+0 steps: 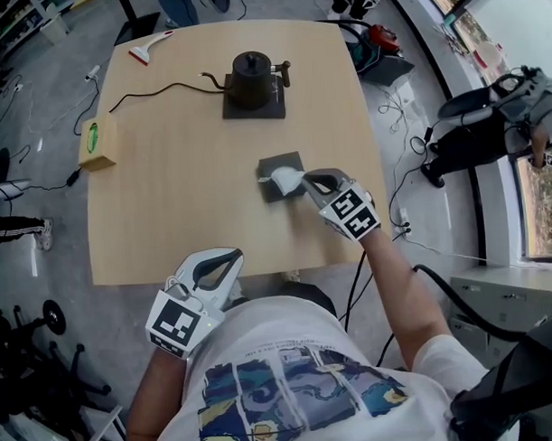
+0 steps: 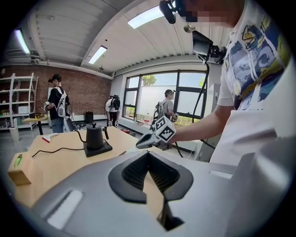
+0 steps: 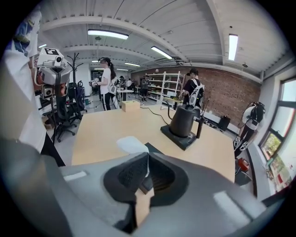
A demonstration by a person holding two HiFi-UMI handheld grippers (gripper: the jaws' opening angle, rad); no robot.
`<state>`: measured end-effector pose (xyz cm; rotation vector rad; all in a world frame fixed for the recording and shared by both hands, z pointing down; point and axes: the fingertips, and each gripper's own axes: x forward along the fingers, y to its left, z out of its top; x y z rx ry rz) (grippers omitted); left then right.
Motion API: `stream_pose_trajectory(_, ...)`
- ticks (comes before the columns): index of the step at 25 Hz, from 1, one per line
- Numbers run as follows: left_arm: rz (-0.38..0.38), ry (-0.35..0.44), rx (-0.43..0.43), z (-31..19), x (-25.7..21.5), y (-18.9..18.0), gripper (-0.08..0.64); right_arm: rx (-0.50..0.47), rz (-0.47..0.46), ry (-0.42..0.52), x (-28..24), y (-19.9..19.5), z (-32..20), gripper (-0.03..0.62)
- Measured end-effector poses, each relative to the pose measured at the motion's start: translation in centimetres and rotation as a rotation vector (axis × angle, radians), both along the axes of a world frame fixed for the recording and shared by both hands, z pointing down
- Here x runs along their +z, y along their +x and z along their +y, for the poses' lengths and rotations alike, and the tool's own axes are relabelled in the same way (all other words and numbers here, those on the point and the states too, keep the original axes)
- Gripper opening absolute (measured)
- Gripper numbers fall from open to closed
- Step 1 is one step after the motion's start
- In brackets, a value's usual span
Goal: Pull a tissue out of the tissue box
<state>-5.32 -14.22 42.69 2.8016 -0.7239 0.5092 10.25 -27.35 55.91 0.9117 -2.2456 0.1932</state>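
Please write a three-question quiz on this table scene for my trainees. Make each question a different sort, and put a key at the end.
1. True or false: the right hand-held gripper is shut on the tissue sticking out of the tissue box.
2. What stands on the table beyond the tissue box? A) a kettle on its base B) a laptop C) a mug
3. Fill in: the left hand-held gripper holds ____.

Key: 1 true; 2 A; 3 nothing.

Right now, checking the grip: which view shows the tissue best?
Head view: the tissue shows white against the box, at the right gripper. The right gripper view half hides it behind its jaws; the left gripper view barely shows it.
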Motion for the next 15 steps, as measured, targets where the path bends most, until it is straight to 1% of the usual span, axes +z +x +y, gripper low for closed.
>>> stream_pose_trajectory(15, 0.014, 0.007, 0.051, 0.1, -0.2, -0.7, 0.002, 0.053, 0.008, 0.065, -4.1, 0.2, -0.4, 0.005)
